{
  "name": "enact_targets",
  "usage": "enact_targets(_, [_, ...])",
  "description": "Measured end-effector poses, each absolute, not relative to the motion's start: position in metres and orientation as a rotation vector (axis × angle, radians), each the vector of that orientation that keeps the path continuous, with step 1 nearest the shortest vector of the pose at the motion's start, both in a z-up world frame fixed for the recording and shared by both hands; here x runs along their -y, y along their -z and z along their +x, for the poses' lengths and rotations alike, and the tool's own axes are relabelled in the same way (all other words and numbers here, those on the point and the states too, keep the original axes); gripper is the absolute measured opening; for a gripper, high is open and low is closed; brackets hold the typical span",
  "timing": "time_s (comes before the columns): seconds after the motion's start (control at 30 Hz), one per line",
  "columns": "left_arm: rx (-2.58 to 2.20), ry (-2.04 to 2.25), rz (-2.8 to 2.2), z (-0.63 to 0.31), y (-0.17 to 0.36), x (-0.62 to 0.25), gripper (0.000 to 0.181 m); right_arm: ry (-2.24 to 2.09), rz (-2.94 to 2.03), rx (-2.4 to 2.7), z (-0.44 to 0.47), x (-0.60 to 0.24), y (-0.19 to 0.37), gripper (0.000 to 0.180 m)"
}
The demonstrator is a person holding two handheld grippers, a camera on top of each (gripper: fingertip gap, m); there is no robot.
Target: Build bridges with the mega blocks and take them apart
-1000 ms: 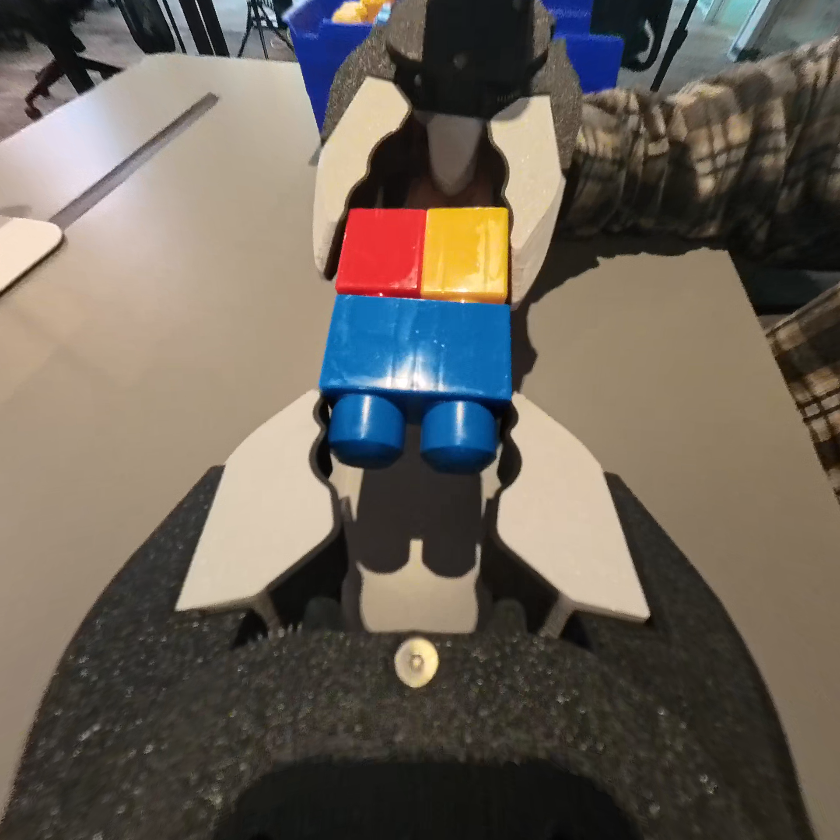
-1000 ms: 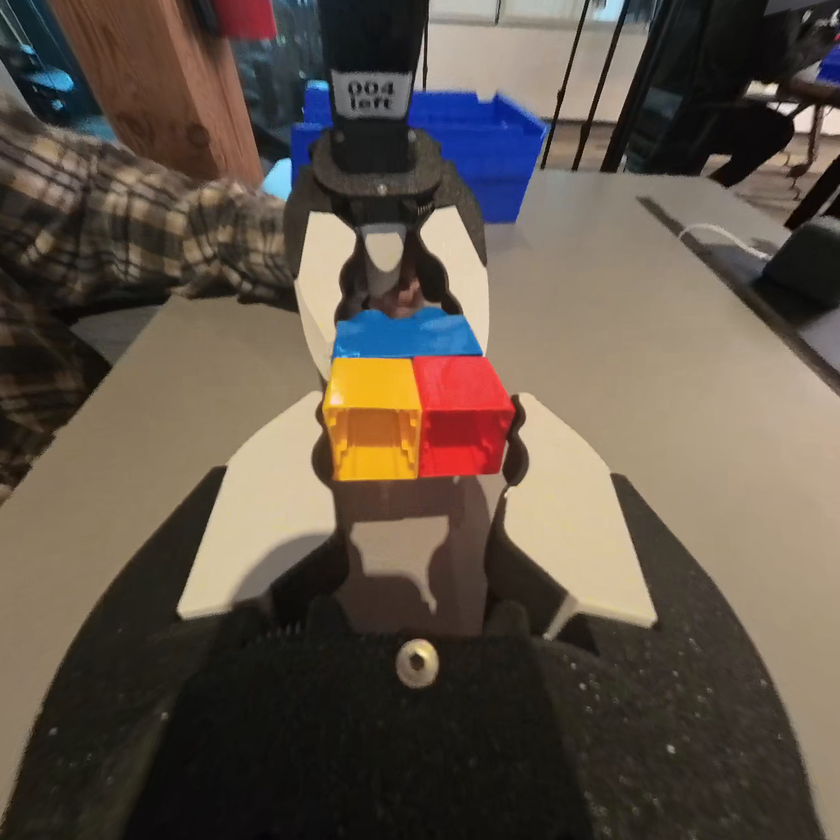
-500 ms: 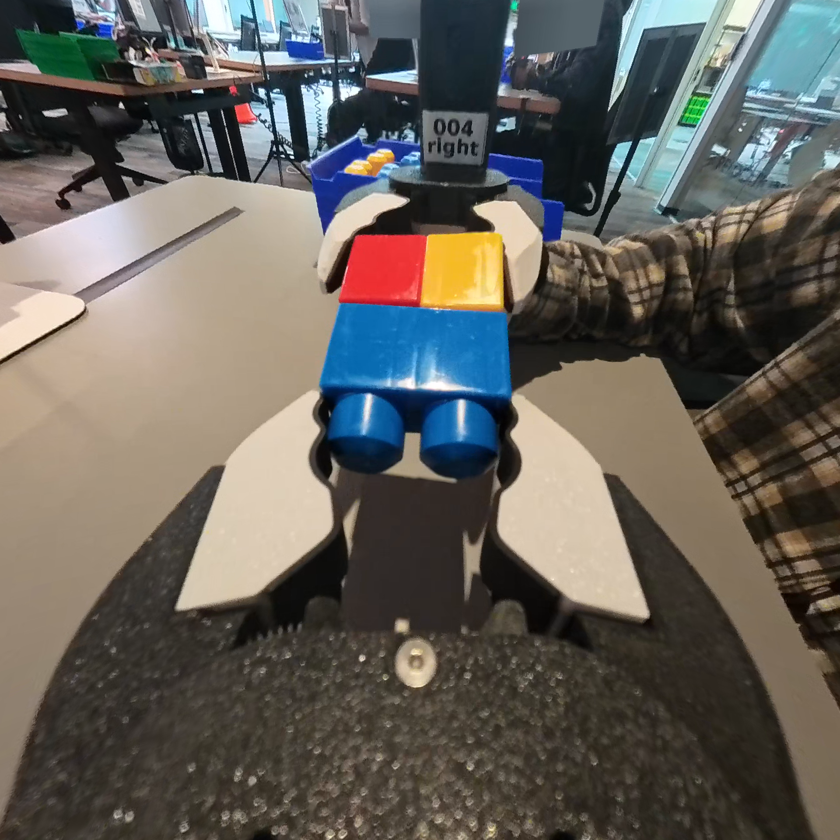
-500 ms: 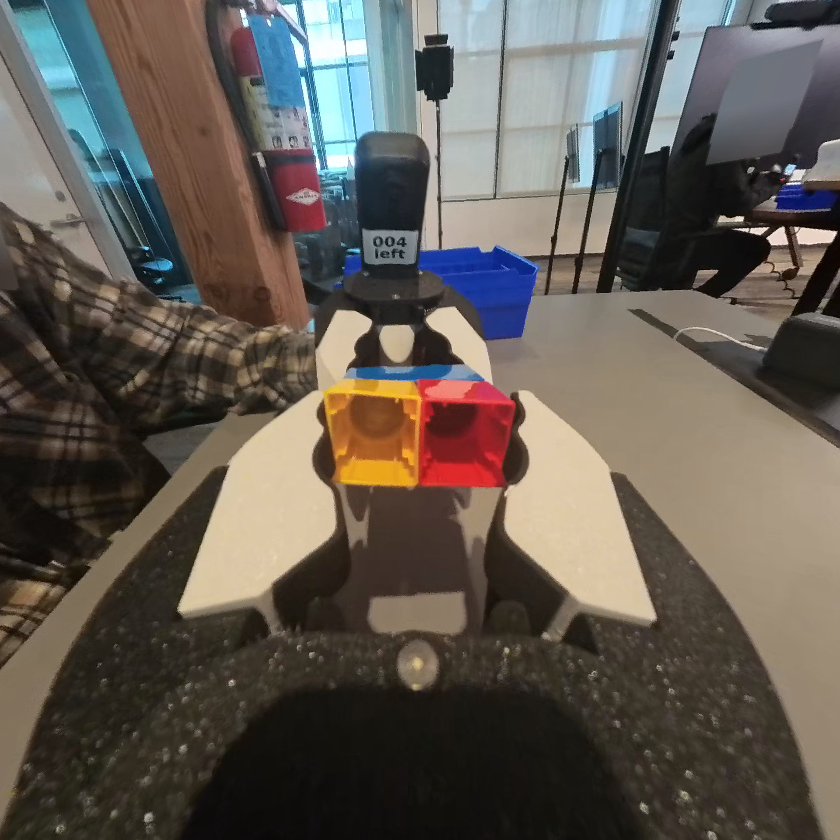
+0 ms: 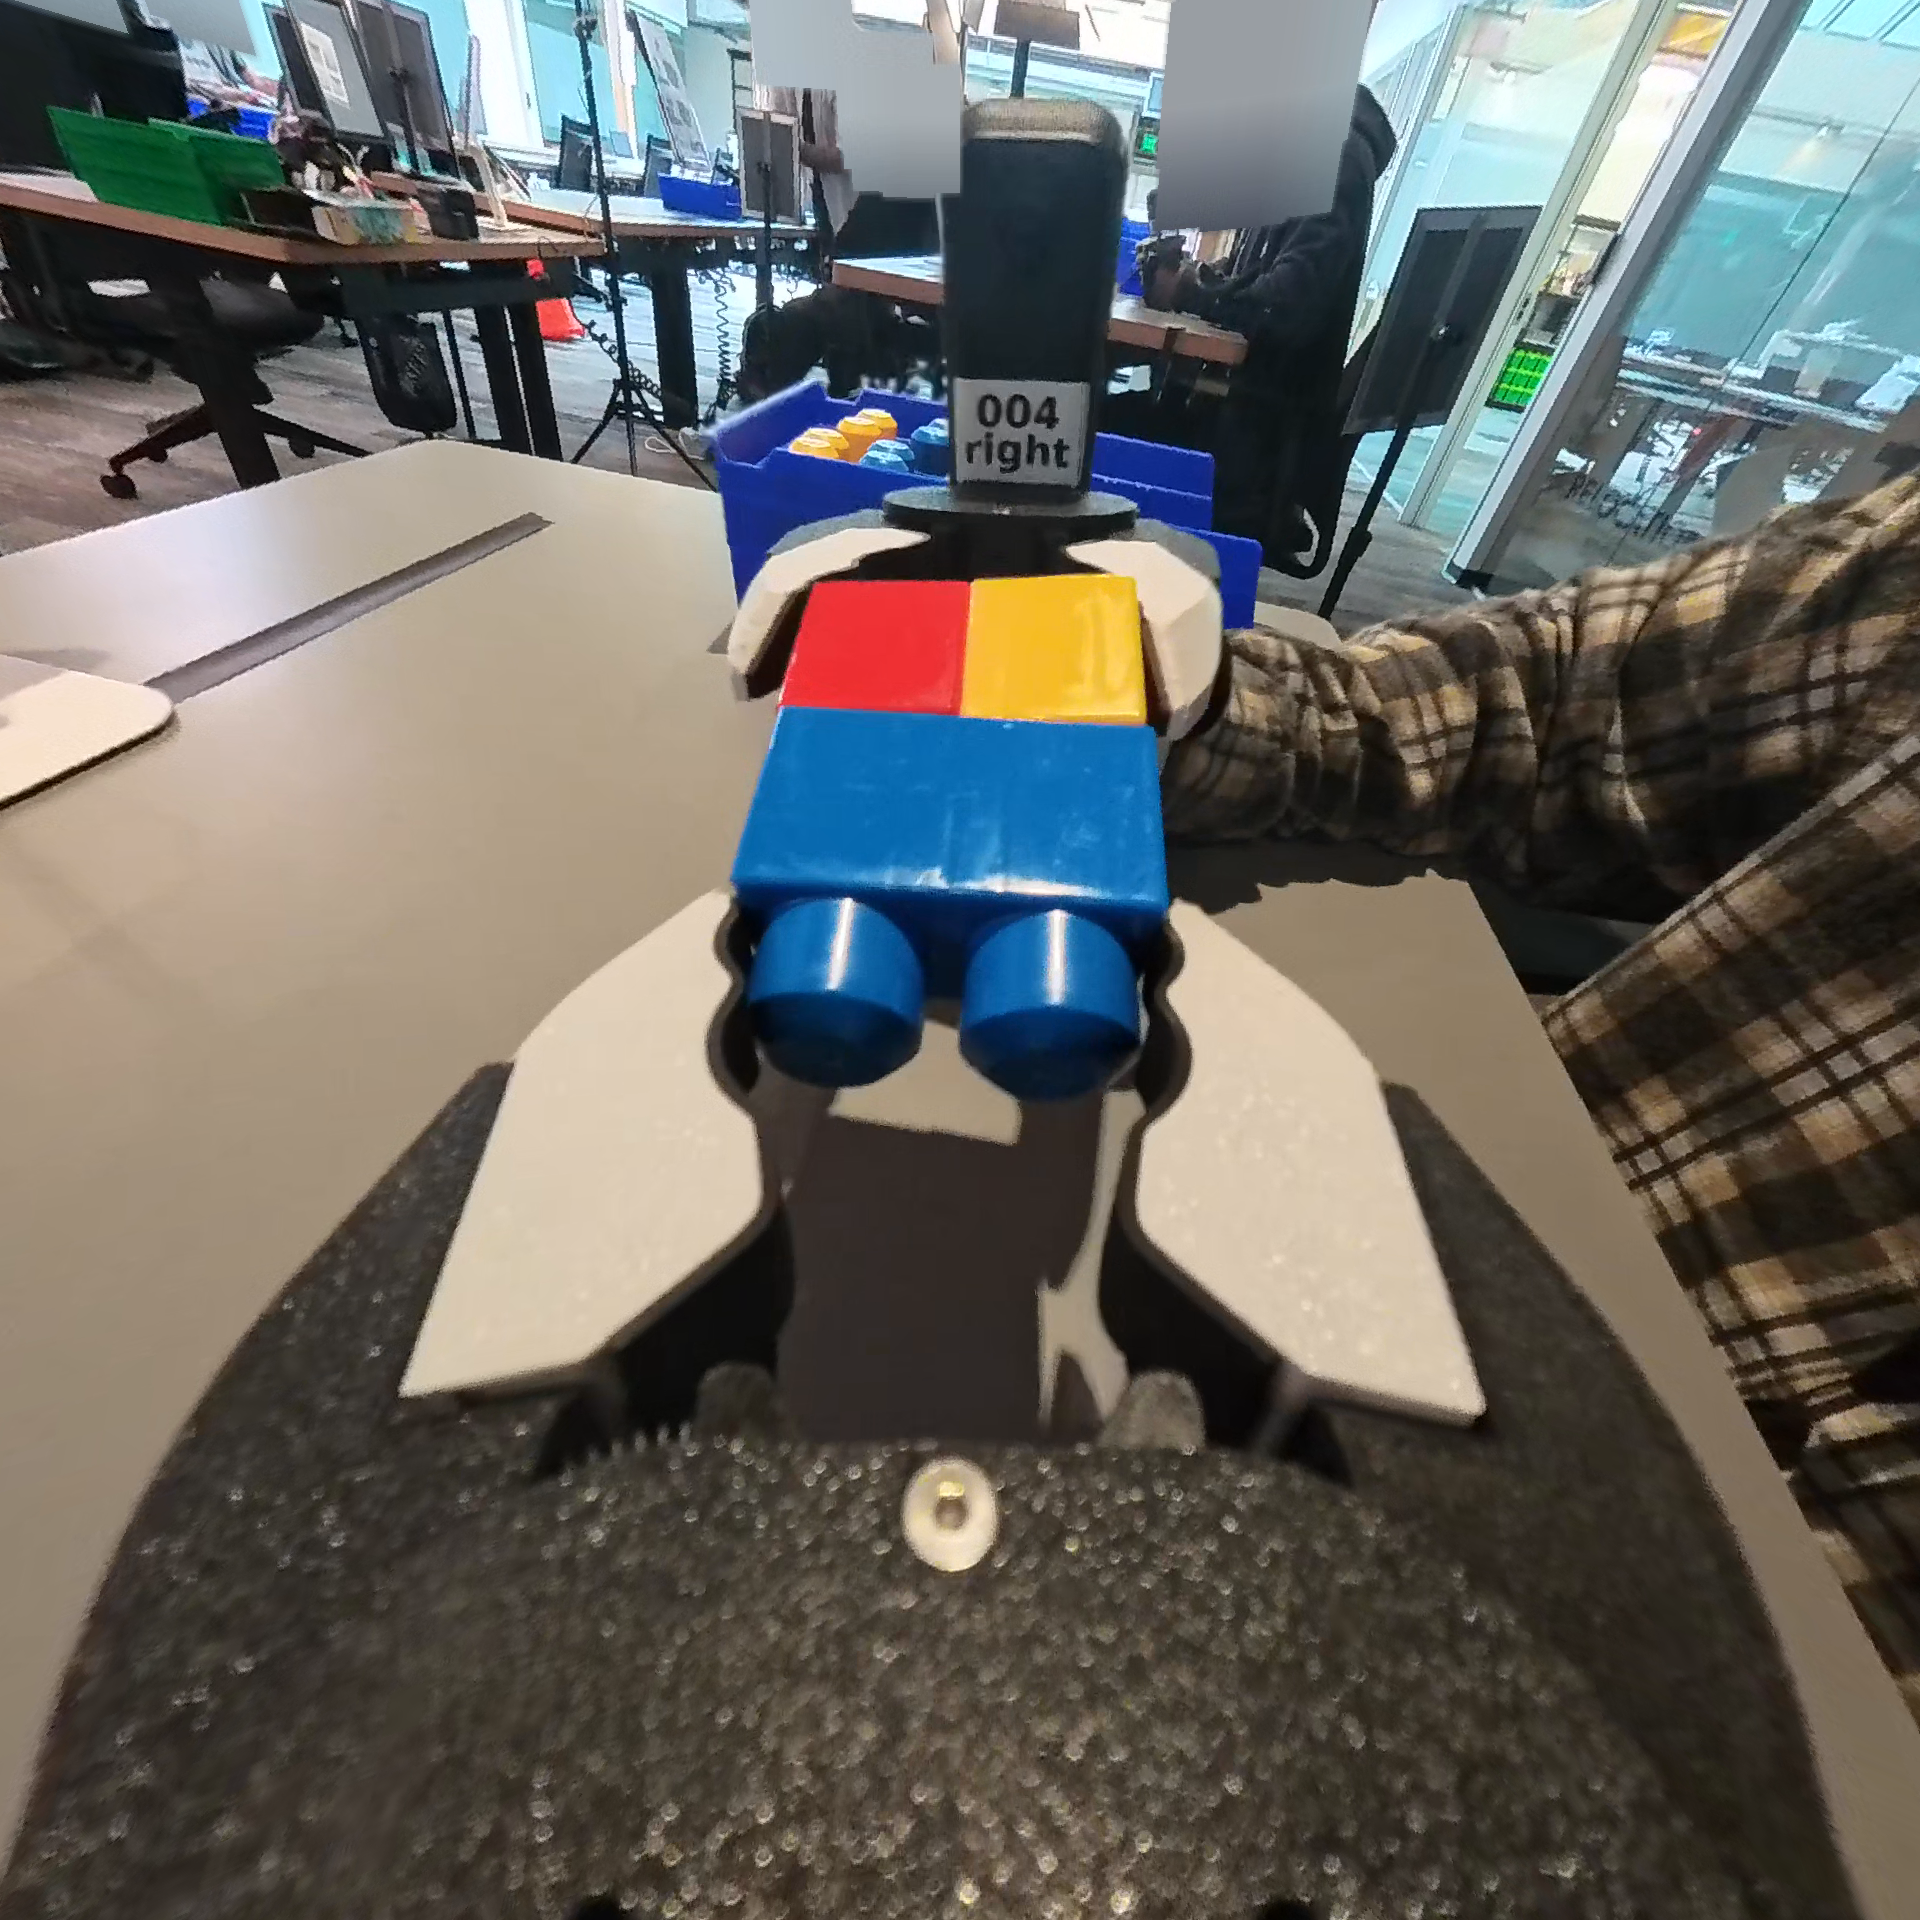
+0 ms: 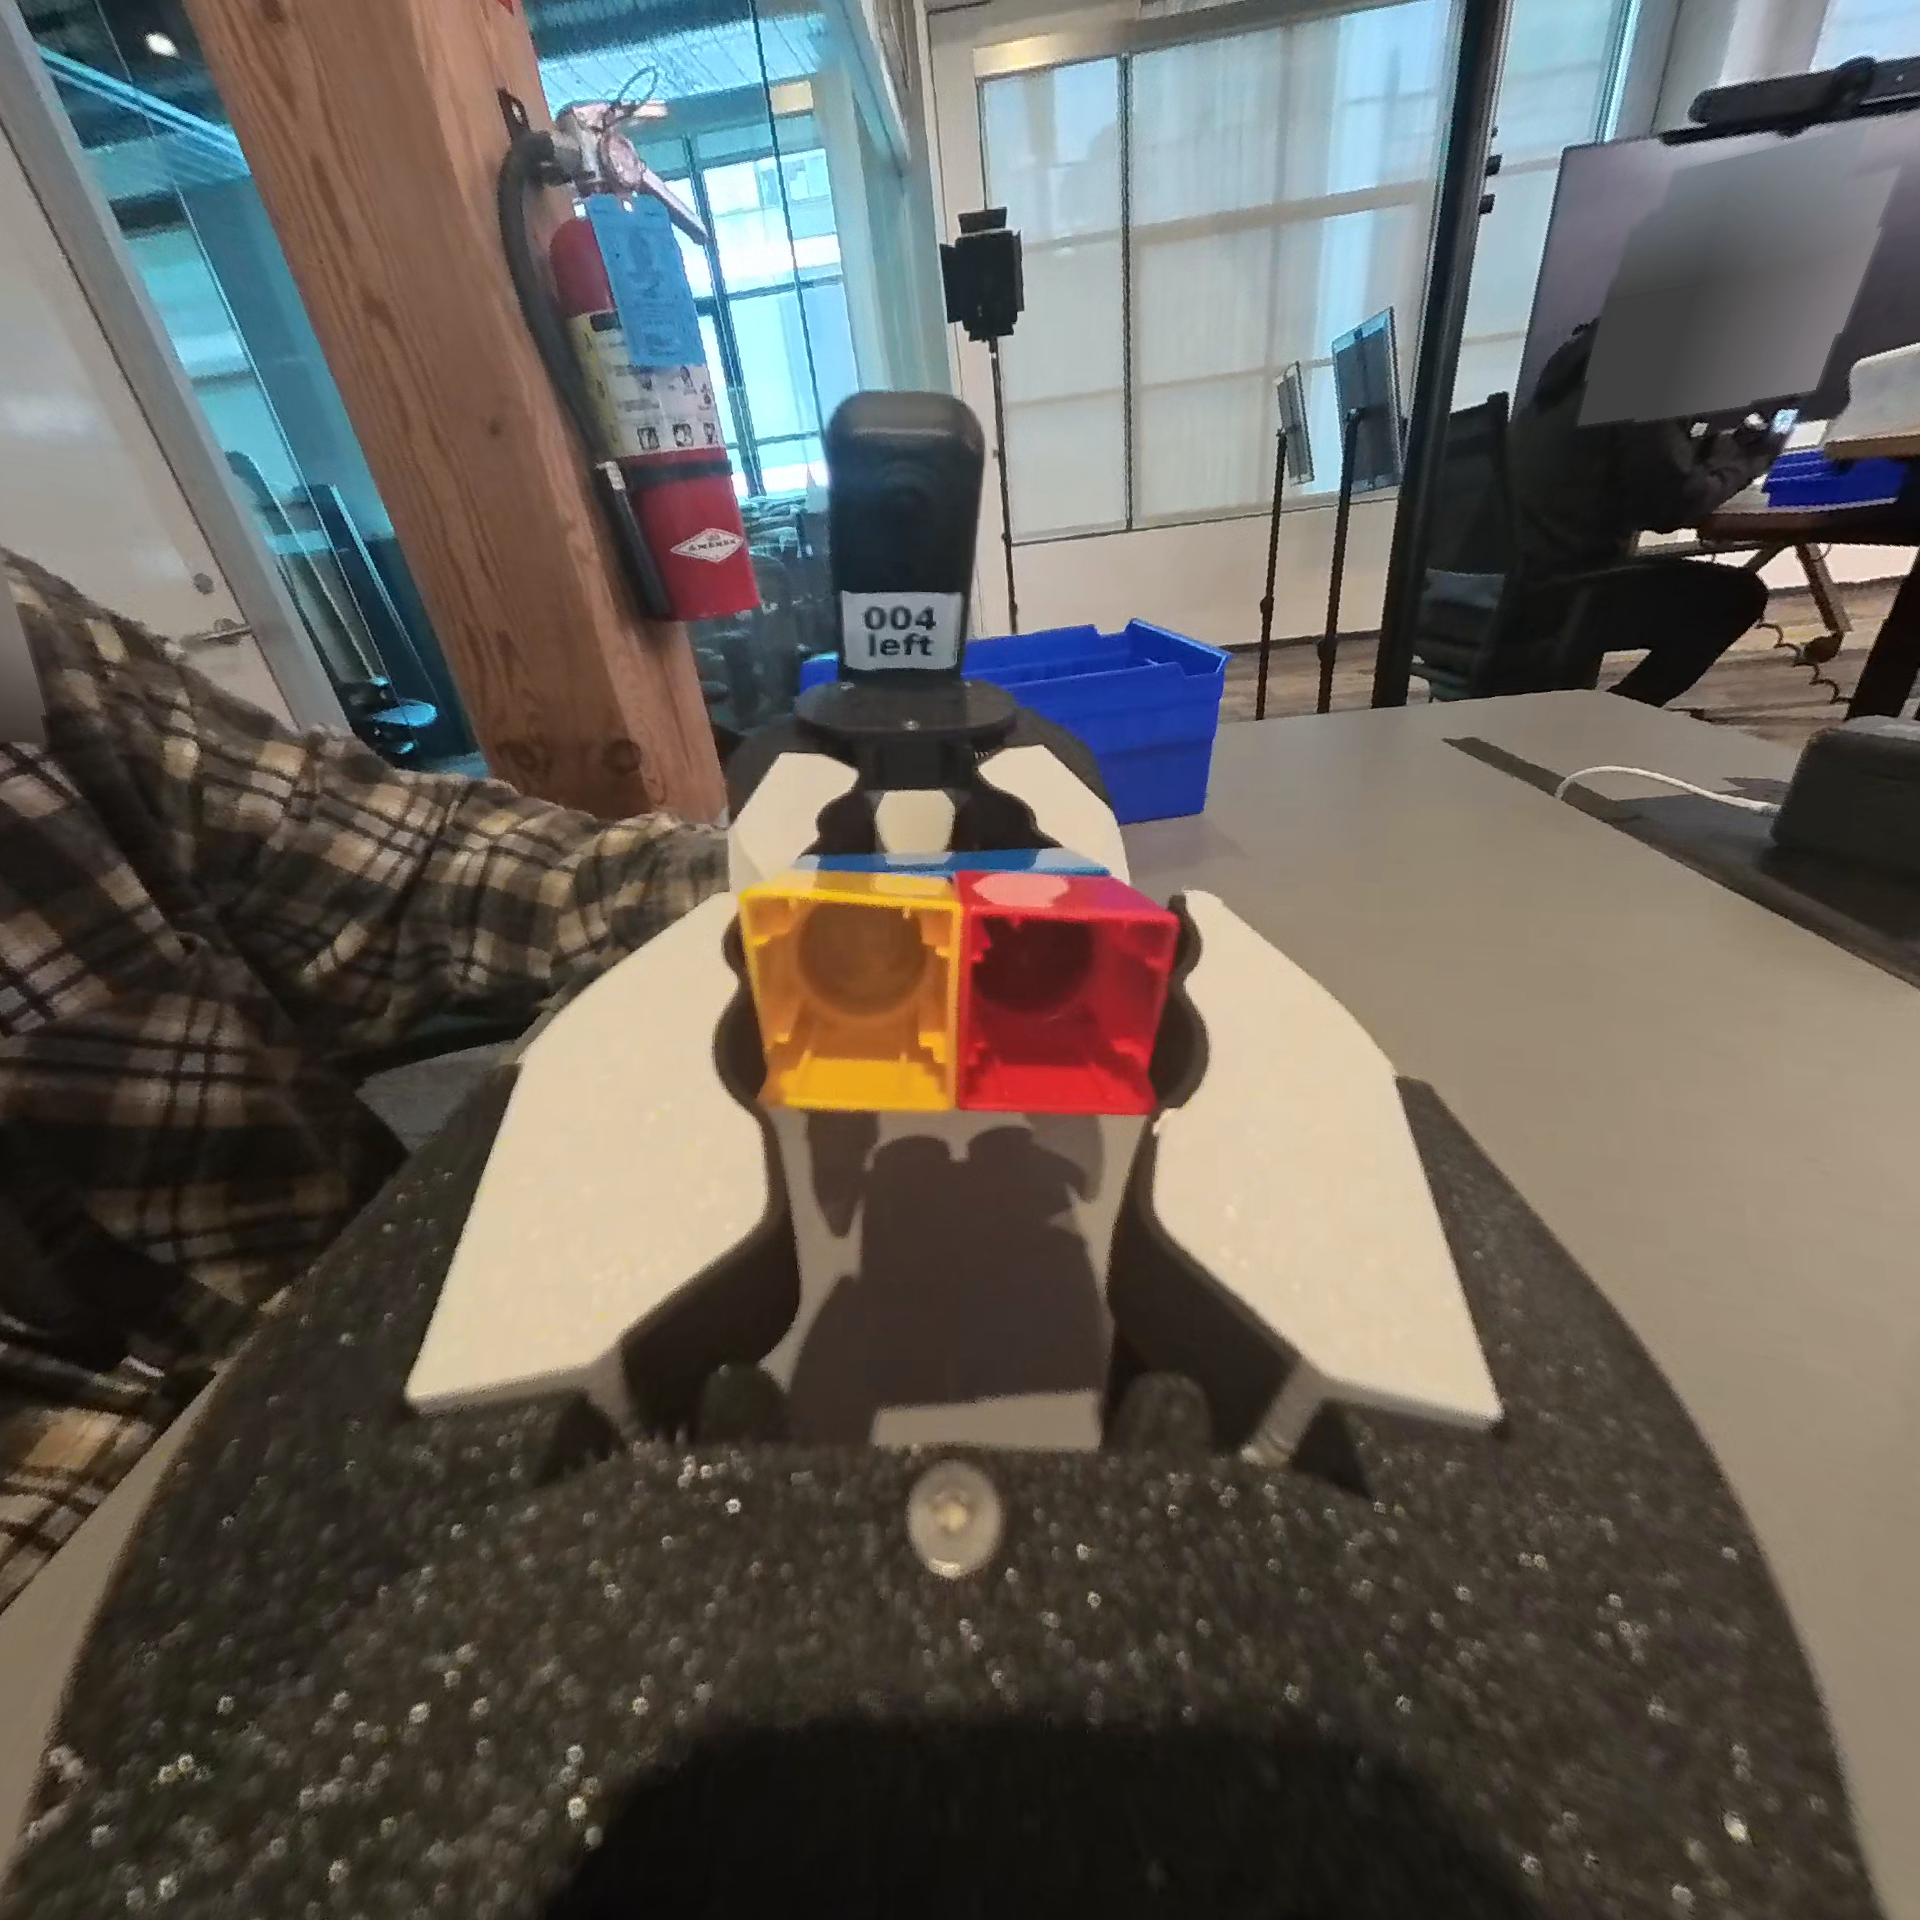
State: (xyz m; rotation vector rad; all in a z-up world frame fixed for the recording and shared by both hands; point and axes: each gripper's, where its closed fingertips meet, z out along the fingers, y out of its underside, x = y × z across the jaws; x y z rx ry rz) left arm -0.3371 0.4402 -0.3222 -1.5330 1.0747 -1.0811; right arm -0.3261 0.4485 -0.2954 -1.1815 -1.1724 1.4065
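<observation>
A blue two-stud block (image 5: pixel 951 810) carries a red block (image 5: pixel 878 644) and a yellow block (image 5: pixel 1055 649) side by side, held in the air above the grey table (image 5: pixel 364 831). My left gripper (image 5: pixel 948 925) is shut on the blue block, studs pointing at its camera. My right gripper (image 5: pixel 974 665) faces it and is shut on the red and yellow pair. In the right wrist view my right gripper (image 6: pixel 961 997) clamps the yellow block (image 6: pixel 852 987) and red block (image 6: pixel 1060 997), hollow undersides toward the camera. The blue block (image 6: pixel 935 860) and left gripper (image 6: pixel 925 831) are behind.
A blue bin (image 5: pixel 790 488) holding several blocks stands at the table's far edge; a blue bin (image 6: pixel 1122 707) also shows behind the left gripper. Plaid sleeves (image 5: pixel 1507 727) (image 6: pixel 260 883) reach in from the side. A dark device with a white cable (image 6: pixel 1849 800) lies at right. Less than 4 cm separates the two grippers' tips.
Both grippers have tilted up from looking down at the table to nearly level, keeping the joined blocks between them. Neither grip has changed.
</observation>
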Motion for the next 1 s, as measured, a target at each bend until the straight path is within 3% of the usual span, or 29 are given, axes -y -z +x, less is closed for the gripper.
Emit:
enact_targets(0.2, [-1.088,1.054,-1.532,-0.340,0.320,-0.441,0.072,-1.299,-1.226,1.286,-0.328,-0.450,0.292,0.078])
enact_targets(0.27, [-1.098,1.037,-1.545,-0.341,0.323,-0.441,0.072,-1.260,-1.263,1.311,-0.325,-0.450,0.298,0.095])
enact_targets(0.37, [-1.103,1.043,-1.546,-0.342,0.323,-0.441,0.072,-1.185,-1.295,1.378,-0.318,-0.451,0.307,0.102])
enact_targets(0.57, [-1.165,1.037,-1.557,-0.335,0.329,-0.434,0.072,-1.172,-1.295,1.493,-0.317,-0.442,0.317,0.078])
enact_targets(1.0, [-1.043,1.115,-1.489,-0.338,0.312,-0.436,0.072,-1.388,-1.255,1.340,-0.325,-0.439,0.310,0.074])
